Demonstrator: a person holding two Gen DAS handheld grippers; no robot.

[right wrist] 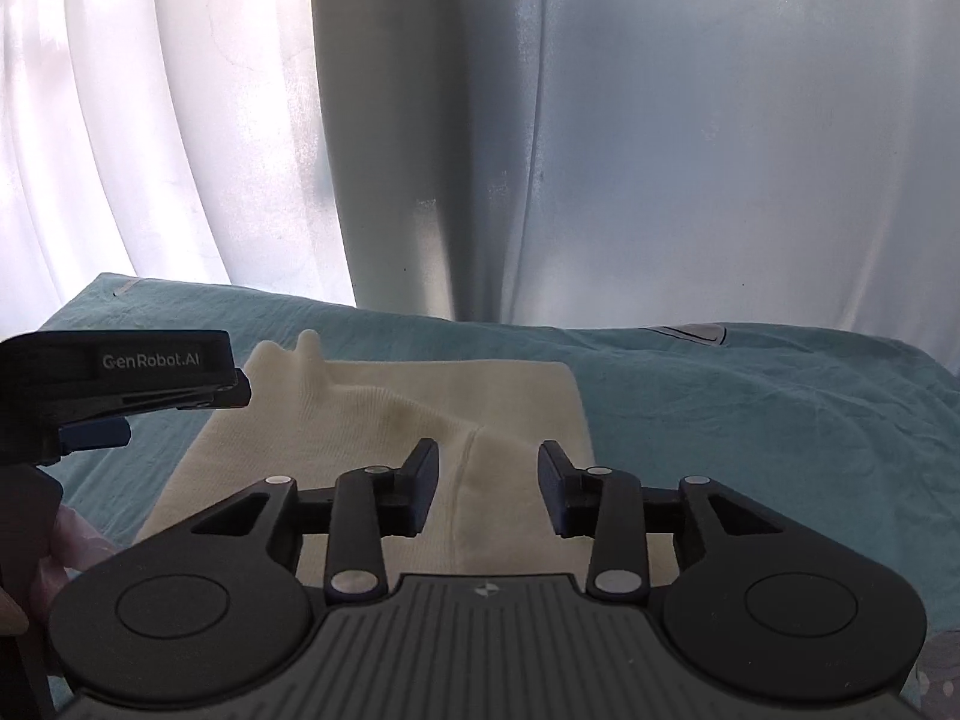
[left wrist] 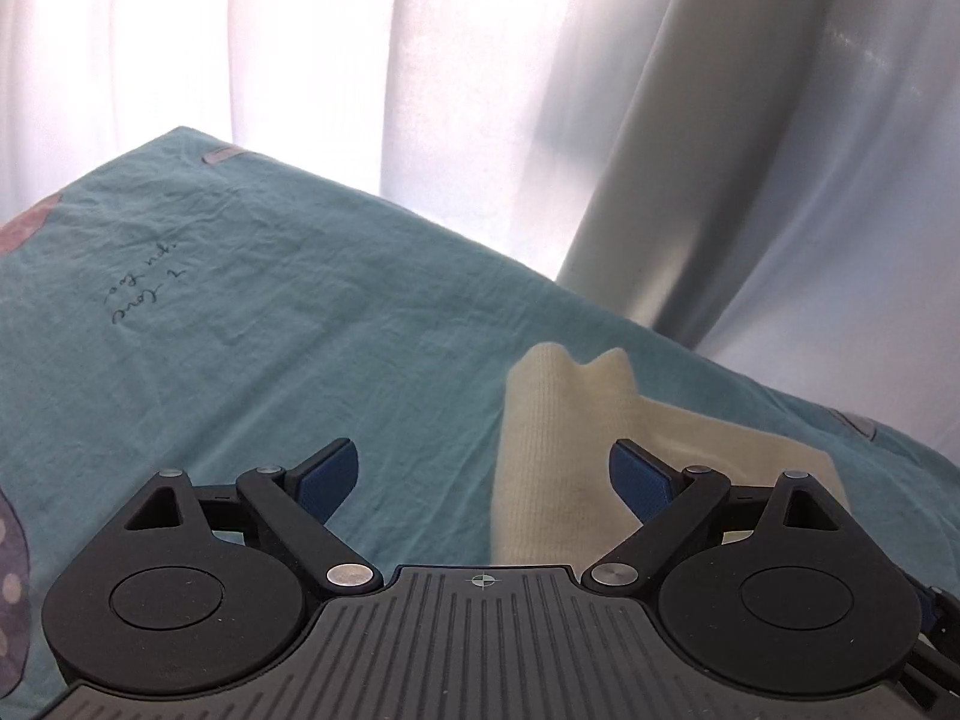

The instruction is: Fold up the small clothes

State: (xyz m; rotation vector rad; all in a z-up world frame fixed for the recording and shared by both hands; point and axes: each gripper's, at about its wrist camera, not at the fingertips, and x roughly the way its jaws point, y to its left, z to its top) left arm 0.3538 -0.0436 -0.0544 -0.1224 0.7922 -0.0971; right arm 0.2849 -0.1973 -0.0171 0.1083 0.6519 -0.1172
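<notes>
- The left wrist view looks forward and slightly down along the left gripper (left wrist: 483, 480), close above the teal bedsheet (left wrist: 240, 312), tilted, facing the white curtain (left wrist: 420, 60).
- The right wrist view sits low behind the right gripper (right wrist: 487, 489), level, facing the same curtain.
- Both share the cream knit garment (left wrist: 558, 450) ahead of the fingers; the right view shows the left gripper at its left.
</notes>
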